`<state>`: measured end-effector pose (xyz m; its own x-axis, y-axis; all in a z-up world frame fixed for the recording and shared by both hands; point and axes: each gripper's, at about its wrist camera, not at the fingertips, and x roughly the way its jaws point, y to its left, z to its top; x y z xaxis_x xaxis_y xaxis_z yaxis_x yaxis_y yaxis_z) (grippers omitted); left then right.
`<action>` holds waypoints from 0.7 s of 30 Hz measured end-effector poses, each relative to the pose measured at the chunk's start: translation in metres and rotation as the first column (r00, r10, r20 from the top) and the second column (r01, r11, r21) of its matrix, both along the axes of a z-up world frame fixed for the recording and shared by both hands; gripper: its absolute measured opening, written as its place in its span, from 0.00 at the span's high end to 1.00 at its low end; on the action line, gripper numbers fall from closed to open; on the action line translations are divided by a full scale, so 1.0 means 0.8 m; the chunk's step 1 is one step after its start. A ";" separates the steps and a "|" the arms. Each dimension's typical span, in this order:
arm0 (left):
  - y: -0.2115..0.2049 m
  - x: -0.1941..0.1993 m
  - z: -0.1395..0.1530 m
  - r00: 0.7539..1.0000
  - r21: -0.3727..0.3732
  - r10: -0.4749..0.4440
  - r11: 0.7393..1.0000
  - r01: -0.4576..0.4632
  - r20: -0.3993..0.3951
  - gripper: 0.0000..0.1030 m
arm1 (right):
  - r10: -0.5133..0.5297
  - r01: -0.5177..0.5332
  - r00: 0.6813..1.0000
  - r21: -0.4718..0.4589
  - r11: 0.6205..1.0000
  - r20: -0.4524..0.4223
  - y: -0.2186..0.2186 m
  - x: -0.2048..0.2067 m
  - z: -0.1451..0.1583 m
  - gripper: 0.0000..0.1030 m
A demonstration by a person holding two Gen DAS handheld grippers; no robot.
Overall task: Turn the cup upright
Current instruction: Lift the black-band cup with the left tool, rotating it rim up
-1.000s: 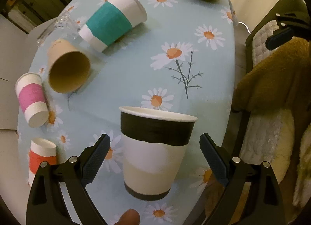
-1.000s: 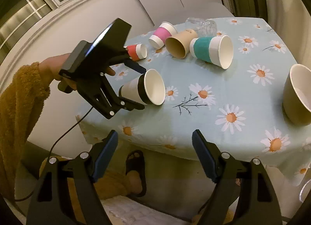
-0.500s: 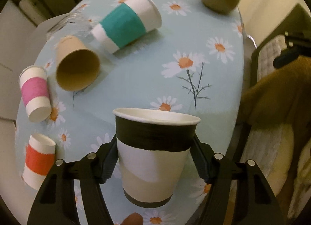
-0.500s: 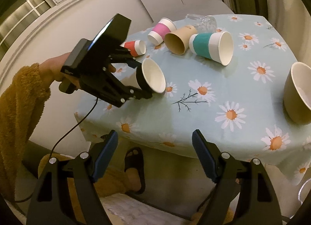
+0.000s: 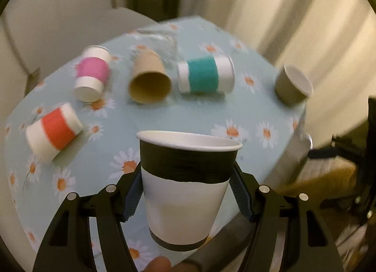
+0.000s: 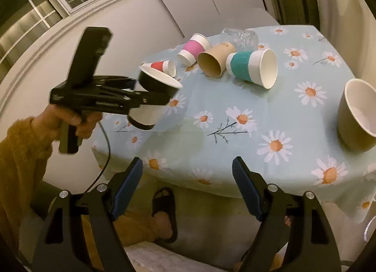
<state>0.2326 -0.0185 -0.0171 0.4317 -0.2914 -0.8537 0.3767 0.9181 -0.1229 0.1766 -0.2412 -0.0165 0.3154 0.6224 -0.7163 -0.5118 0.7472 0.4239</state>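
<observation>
The left gripper (image 5: 186, 192) is clamped across the middle of the black-banded paper cup (image 5: 188, 189), one blue pad (image 5: 132, 195) pressed to each side of the wall, a hold that lets a turn of the wrist swing the whole cup. From the right wrist view the cup (image 6: 150, 98) hangs in the air near the table's near-left edge, mouth tilted up and toward the table, so the flip looks nearly done and setting it down on its base is what remains. The right gripper (image 6: 188, 187) hovers below the edge of the daisy tablecloth (image 6: 235, 145), its fingers wide apart and holding nothing, apparently kept out of the way. The red (image 5: 54, 128), pink (image 5: 91, 73), brown (image 5: 150, 77) and teal (image 5: 206, 74) cups lie on their sides farther back, well apart from the held cup; behind them sits what seems to be a tipped clear glass (image 6: 239, 36), too blurred to be sure. An olive bowl (image 6: 357, 114) stands at the right edge.
</observation>
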 end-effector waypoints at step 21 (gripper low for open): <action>-0.002 -0.124 -0.021 0.562 -0.322 0.598 0.793 -0.516 0.572 0.37 | -0.064 0.062 0.997 0.036 0.997 0.050 -0.015 -0.003 0.012 0.24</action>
